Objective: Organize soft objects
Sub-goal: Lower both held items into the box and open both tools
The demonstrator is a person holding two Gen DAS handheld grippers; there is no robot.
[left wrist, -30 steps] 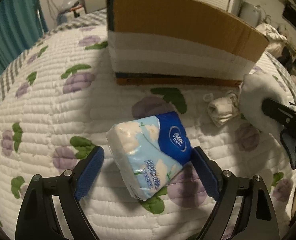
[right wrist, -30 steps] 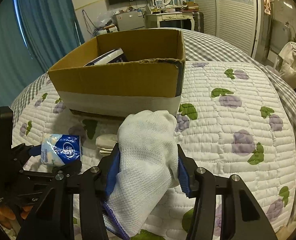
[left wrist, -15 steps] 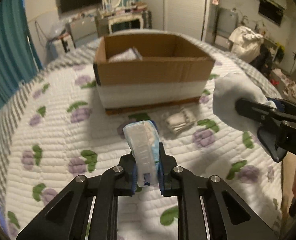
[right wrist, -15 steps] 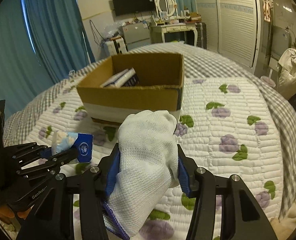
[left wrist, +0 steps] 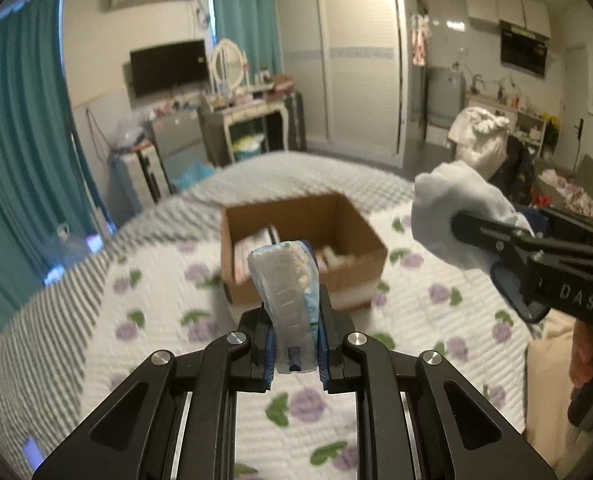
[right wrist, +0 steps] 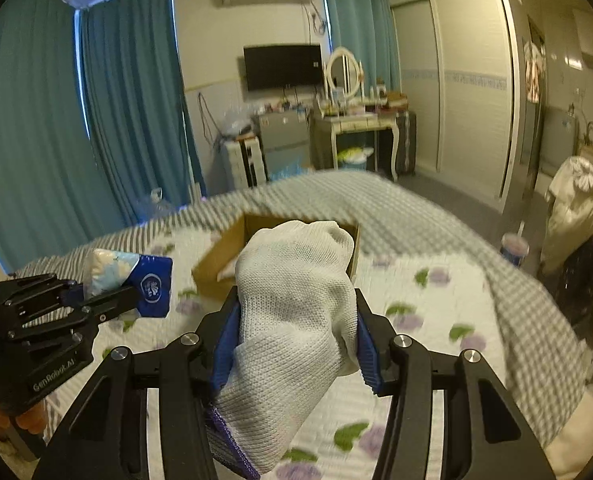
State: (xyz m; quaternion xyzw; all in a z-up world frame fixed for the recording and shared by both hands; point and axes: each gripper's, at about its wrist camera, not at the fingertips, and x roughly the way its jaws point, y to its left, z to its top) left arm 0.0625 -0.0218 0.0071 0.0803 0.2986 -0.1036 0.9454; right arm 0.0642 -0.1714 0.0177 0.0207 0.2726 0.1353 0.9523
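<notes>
Aloft, left tongs (left wrist: 295, 354) clamp one tissue pack (left wrist: 286, 286), right tongs (right wrist: 296, 344) one white sock (right wrist: 292, 312) (one box (left wrist: 316, 216) beyond)

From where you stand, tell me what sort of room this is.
Most likely a bedroom in a small flat: a bed with a quilted floral cover, a dressing table with an oval mirror, and a sliding-door wardrobe. A kitchen corner seems to adjoin at right.

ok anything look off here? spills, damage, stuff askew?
Nothing stands out. The left gripper is shut on the tissue pack, squashing it narrow, and the right gripper is shut on the white knit sock. The cardboard box sits flat and open on the quilt. No spills visible.
</notes>
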